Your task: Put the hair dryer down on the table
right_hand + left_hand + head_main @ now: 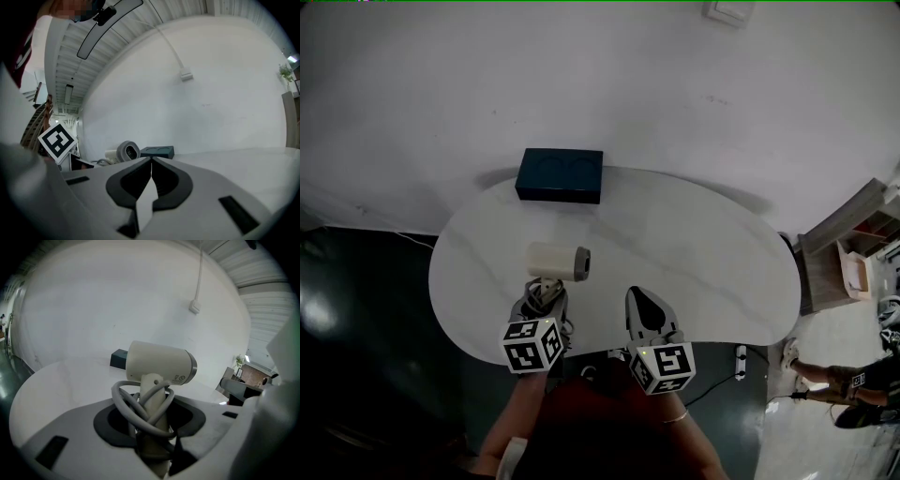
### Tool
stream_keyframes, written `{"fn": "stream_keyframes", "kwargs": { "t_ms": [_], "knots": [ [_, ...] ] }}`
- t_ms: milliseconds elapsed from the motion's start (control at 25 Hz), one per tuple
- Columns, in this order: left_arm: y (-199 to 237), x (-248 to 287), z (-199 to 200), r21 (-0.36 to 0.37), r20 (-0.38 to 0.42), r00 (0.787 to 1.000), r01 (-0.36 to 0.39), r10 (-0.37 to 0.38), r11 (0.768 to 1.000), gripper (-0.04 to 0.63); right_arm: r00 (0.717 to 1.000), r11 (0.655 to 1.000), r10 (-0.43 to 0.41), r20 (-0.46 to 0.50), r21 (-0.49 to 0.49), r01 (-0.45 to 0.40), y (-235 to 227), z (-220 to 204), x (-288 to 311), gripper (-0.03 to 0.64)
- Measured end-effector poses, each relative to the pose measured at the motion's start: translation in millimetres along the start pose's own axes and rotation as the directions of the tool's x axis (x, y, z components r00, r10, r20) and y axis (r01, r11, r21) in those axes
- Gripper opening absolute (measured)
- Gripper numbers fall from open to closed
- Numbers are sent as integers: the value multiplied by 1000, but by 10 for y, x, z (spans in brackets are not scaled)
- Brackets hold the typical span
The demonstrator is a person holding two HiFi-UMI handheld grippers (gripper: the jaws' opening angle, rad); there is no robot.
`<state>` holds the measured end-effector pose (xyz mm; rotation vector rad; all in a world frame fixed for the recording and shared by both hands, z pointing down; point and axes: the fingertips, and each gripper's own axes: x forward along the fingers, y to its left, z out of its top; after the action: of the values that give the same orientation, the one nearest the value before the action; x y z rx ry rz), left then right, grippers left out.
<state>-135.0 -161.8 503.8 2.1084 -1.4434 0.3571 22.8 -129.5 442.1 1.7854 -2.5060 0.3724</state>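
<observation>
A cream hair dryer [559, 261] with a grey nozzle ring hangs over the near left part of the white table [703, 272], barrel pointing right. My left gripper [544, 294] is shut on its handle [153, 394], which stands upright between the jaws with the grey cord [133, 408] looped around it. Whether the dryer touches the tabletop I cannot tell. My right gripper [640, 300] hovers beside it at the table's near edge, its jaws closed together on nothing [151, 162]. In the right gripper view the hair dryer [127, 151] appears at the left.
A dark blue box [560, 175] lies at the table's far edge, against the white wall. A wooden shelf unit [848, 253] and a person [853, 380] are off to the right. A power strip [741, 361] lies on the dark floor.
</observation>
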Motion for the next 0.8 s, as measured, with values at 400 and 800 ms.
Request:
{"fn": "stream_keyframes", "kwargs": {
  "t_ms": [400, 800],
  "knots": [
    [-53, 381, 21, -2, -32, 999, -33, 33, 999, 201, 999, 999, 40, -23, -3, -40, -277, 19, 280, 15],
    [-71, 738, 5, -14, -71, 994, -86, 85, 996, 201, 996, 997, 75, -51, 11, -75, -627, 0, 533, 15]
  ]
}}
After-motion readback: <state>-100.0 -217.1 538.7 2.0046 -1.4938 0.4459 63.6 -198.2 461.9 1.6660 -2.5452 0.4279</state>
